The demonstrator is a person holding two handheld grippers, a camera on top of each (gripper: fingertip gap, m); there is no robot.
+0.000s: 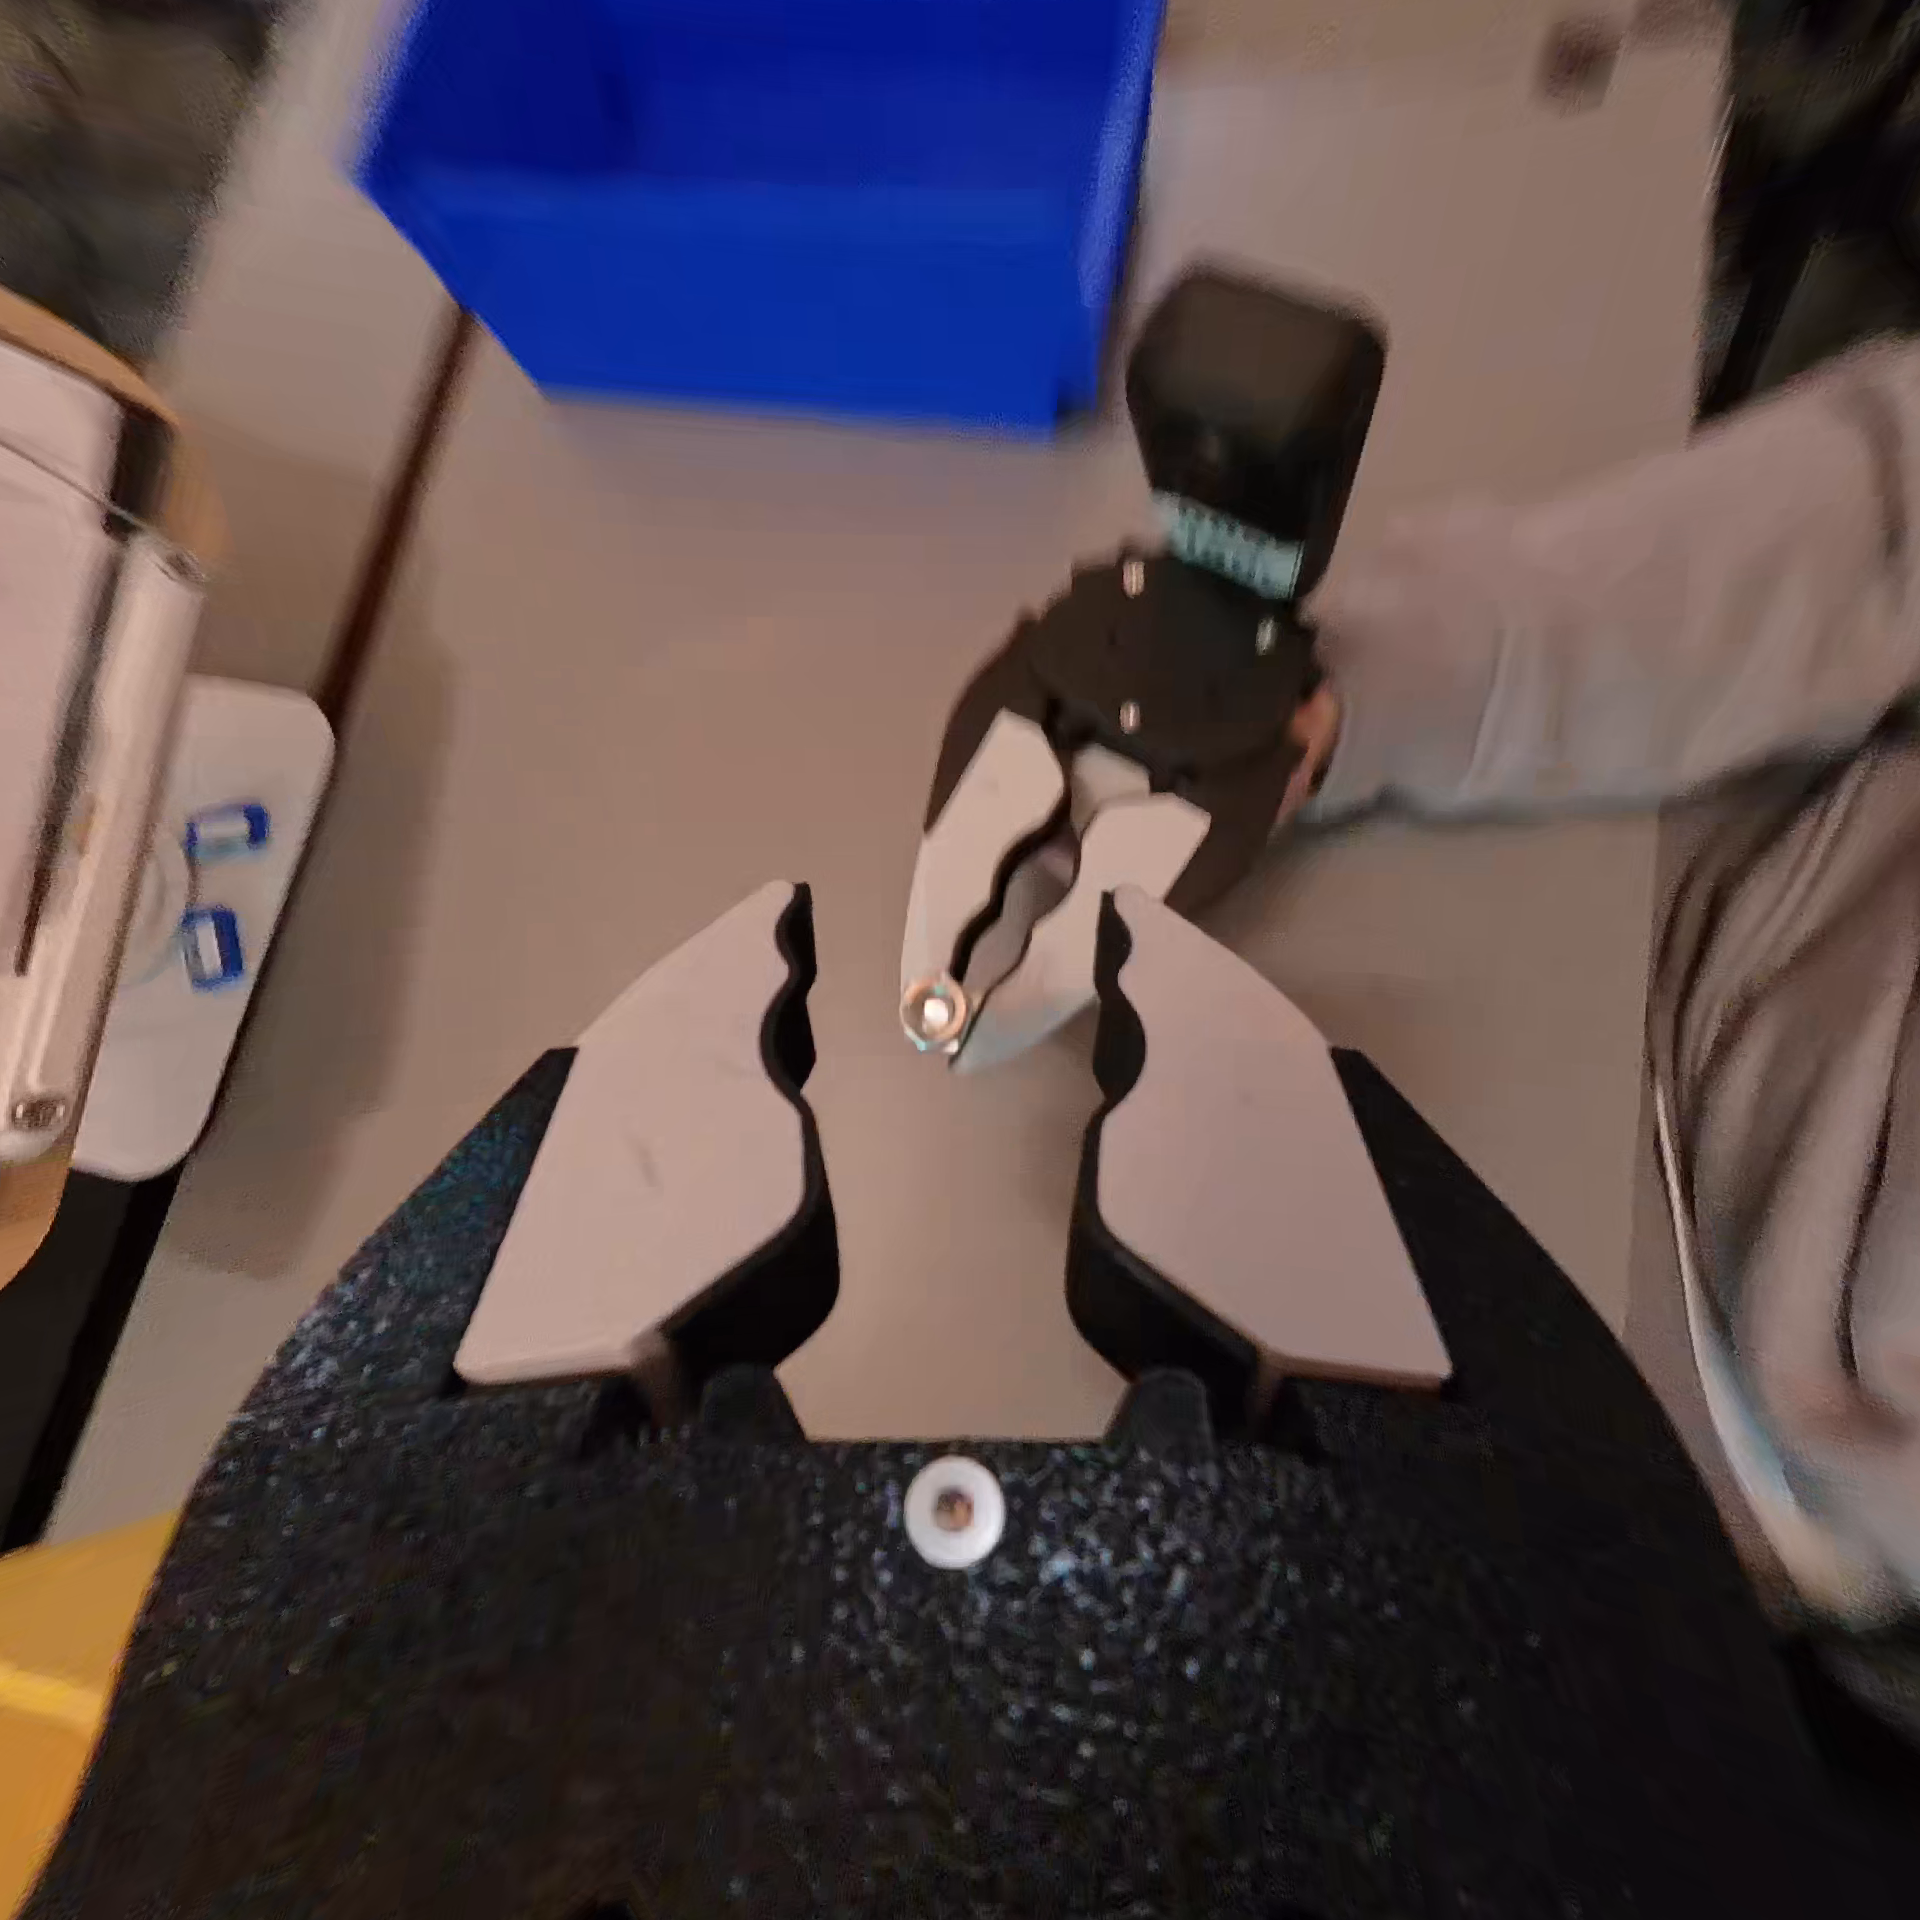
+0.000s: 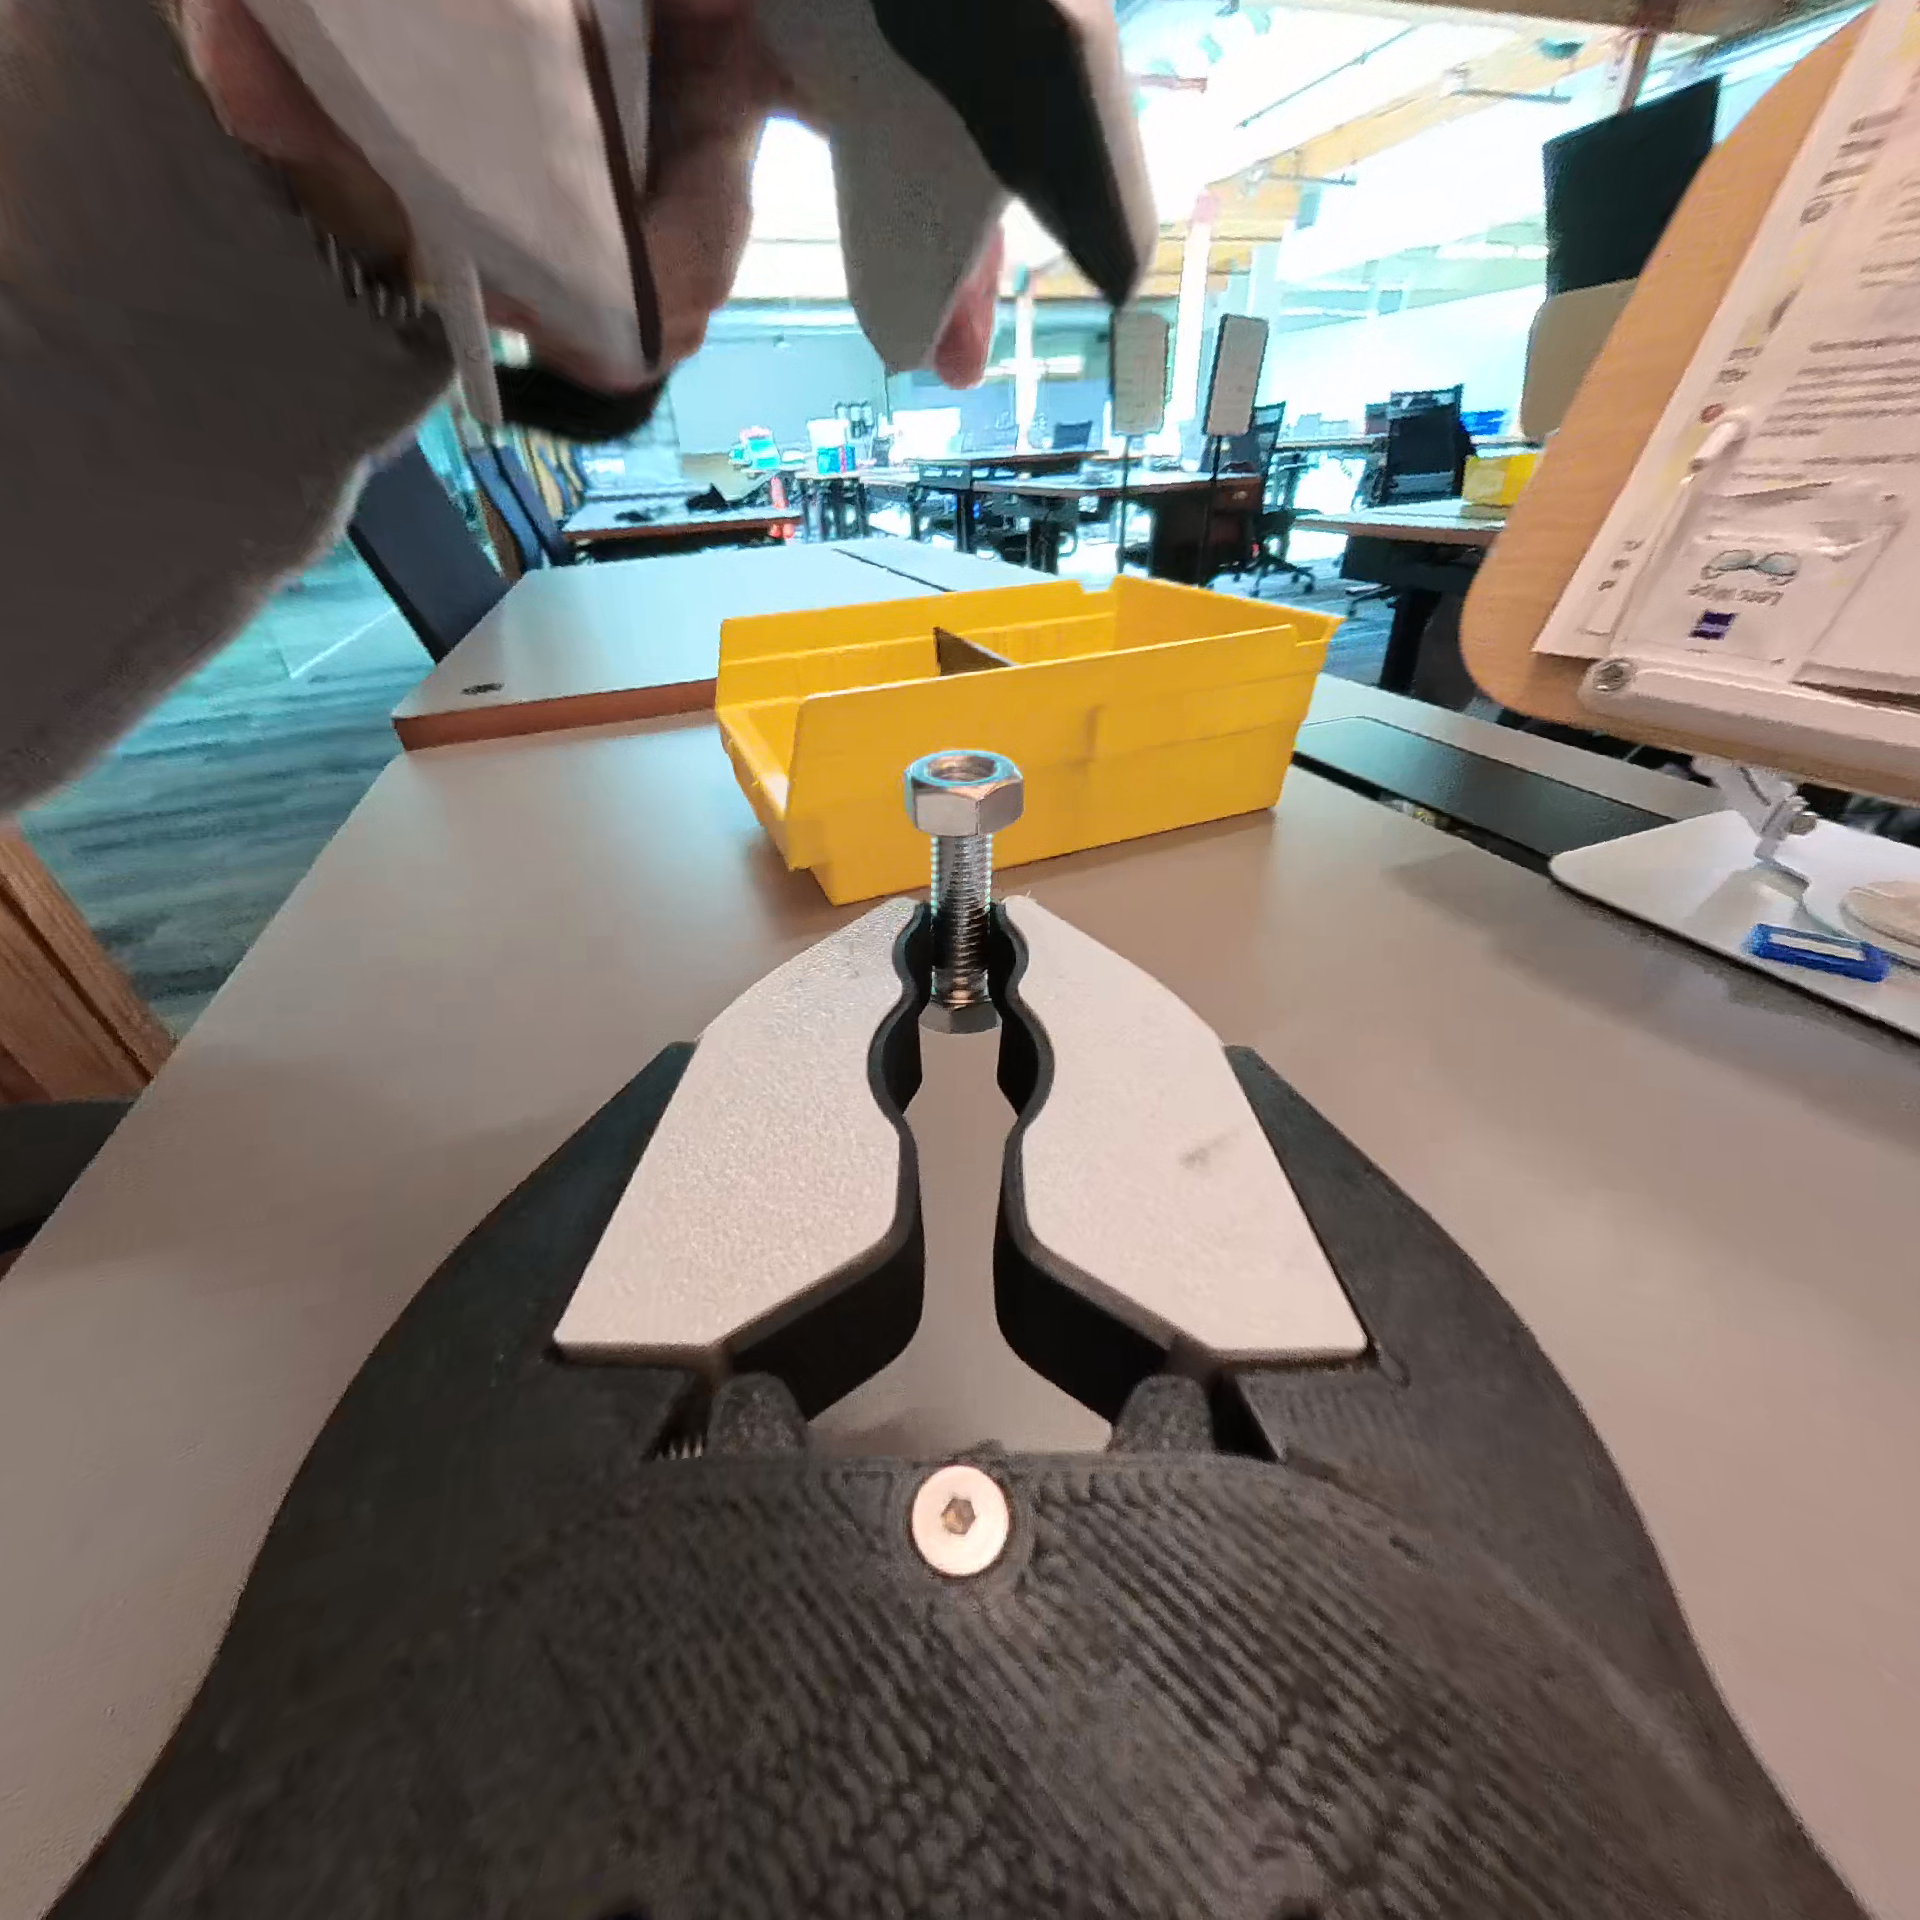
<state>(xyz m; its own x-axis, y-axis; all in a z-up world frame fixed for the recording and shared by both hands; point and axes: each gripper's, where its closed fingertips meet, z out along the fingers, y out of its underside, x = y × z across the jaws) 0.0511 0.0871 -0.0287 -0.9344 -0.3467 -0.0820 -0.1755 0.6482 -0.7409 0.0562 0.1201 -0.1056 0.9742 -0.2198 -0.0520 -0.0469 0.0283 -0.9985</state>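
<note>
Centrally: right gripper (image 2: 961,914) clamped on upright steel bolt (image 2: 961,894), nut (image 2: 963,795) atop; left gripper (image 1: 951,914) spread, bare, above. Yellow bin (image 2: 1039,717) beyond; table (image 2: 520,935) open around.

This is a big open-plan office used as a workroom. Past the grey table (image 2: 1351,1039) run rows of long desks (image 2: 1039,488) with black swivel chairs (image 2: 1423,447) pushed in, and standing whiteboards (image 2: 1236,374) farther back. Overhead there are exposed beams (image 2: 1351,135) and bright daylight, and the floor is patterned carpet (image 2: 260,665). The table itself looks like a bench for small parts: a yellow parts bin (image 2: 1039,748) with a divider sits on it, a blue bin (image 1: 769,197) lies nearby, and a board on a stand (image 2: 1704,436) holds printed sheets. Coloured boxes, perhaps more bins, stand on the far desks, too small to make out.
</note>
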